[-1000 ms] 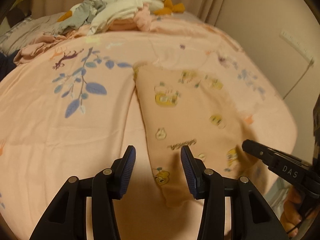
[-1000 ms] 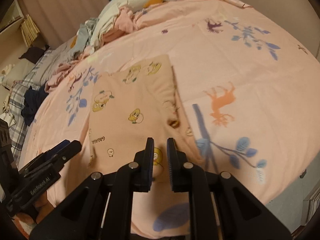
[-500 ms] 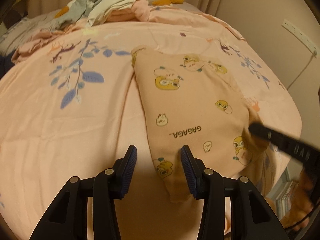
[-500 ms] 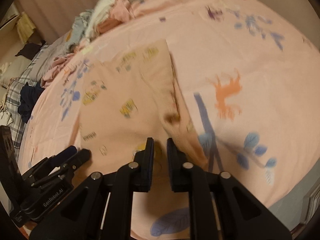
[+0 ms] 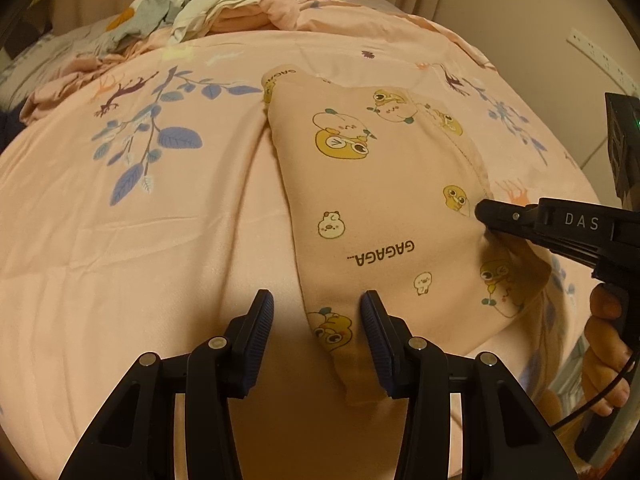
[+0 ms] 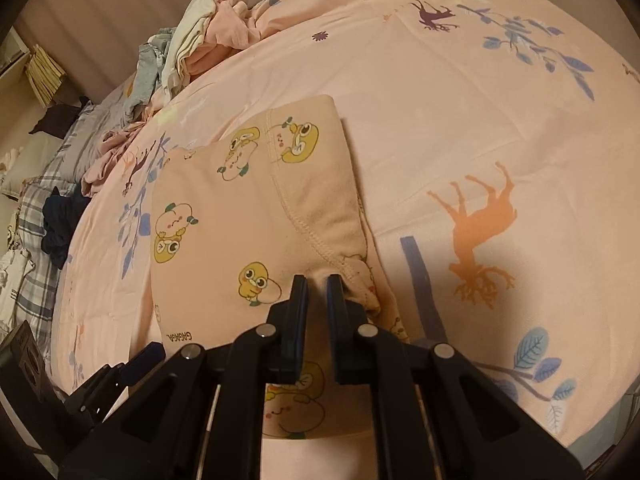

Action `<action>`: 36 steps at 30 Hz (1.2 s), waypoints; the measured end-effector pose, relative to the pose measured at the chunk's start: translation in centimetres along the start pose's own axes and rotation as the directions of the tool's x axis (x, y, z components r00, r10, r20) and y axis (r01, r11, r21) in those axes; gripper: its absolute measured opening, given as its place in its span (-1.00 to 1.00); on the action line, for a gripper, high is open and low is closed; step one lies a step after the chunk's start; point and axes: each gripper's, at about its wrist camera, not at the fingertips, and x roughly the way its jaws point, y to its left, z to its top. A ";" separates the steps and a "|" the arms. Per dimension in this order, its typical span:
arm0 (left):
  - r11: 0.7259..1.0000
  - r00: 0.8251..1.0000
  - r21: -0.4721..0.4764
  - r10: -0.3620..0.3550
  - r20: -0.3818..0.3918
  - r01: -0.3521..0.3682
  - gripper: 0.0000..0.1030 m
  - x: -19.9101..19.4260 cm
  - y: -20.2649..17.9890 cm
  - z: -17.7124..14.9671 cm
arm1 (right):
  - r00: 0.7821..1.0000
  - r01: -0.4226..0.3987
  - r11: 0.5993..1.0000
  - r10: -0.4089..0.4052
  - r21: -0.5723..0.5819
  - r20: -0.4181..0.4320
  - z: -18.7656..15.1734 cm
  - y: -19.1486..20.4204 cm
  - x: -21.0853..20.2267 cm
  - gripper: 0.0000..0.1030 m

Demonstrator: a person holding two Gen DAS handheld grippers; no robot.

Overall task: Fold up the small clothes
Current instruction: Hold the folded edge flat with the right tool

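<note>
A small peach garment printed with yellow cartoon ducks and "GAGAGA" lies flat on the pink bedspread; it also shows in the right wrist view. My left gripper is open, its fingers either side of the garment's near corner. My right gripper is shut on the garment's near right edge, by a stitched seam fold. The right gripper also shows in the left wrist view, over the garment's right side.
A pile of loose clothes lies at the far end of the bed, also in the right wrist view. A plaid blanket and dark cloth lie at the left. A wall with a power strip is on the right.
My right gripper has carried the garment's edge further over the garment. My left gripper has come closer to the near corner and stayed open.
</note>
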 end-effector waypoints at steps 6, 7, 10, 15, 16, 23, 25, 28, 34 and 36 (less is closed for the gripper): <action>0.999 1.000 -0.026 -0.020 0.009 0.021 -0.10 0.3 0.6 -0.3 | 0.998 0.044 0.998 -0.042 -0.054 0.043 -1.2 0.7 0.3 -0.83; 0.999 1.000 -0.025 -0.022 0.010 0.023 -0.10 0.3 0.6 -0.3 | 0.996 0.066 0.995 -0.062 -0.069 0.059 -1.5 1.1 0.3 -0.83; 1.000 1.000 0.009 -0.011 0.029 0.011 -0.10 0.2 0.3 -0.6 | 0.992 0.098 0.992 -0.092 -0.076 0.082 -1.7 1.4 0.5 -0.82; 0.999 0.997 0.004 -0.043 0.059 0.043 -0.09 0.3 0.9 -1.0 | 0.990 0.103 0.992 -0.094 -0.078 0.106 -2.1 1.2 0.7 -0.82; 0.998 0.996 -0.010 -0.059 0.063 0.060 -0.09 0.4 1.2 -1.0 | 0.990 0.102 0.992 -0.093 -0.076 0.110 -2.2 1.2 0.7 -0.82; 0.999 0.994 0.024 -0.025 0.108 0.022 -0.08 0.0 0.3 -1.7 | 0.992 0.049 0.998 -0.045 -0.035 0.115 -3.0 0.5 0.6 -0.82; 1.000 0.994 0.011 -0.029 0.108 0.028 -0.07 0.1 0.5 -1.7 | 0.993 0.036 0.999 -0.034 -0.016 0.112 -3.2 0.4 0.5 -0.82; 0.999 0.993 0.003 -0.051 0.104 0.051 -0.07 0.1 1.1 -1.6 | 0.993 0.046 0.999 -0.044 -0.019 0.114 -3.7 0.6 0.5 -0.82; 0.999 0.992 0.027 -0.051 0.119 0.048 -0.07 -0.2 1.0 -2.2 | 0.993 0.040 0.999 -0.039 -0.011 0.114 -4.5 0.5 0.4 -0.82; 0.999 0.991 0.015 -0.053 0.120 0.052 -0.06 -0.1 1.1 -2.2 | 0.993 0.031 0.999 -0.029 -0.011 0.118 -4.8 0.3 0.3 -0.82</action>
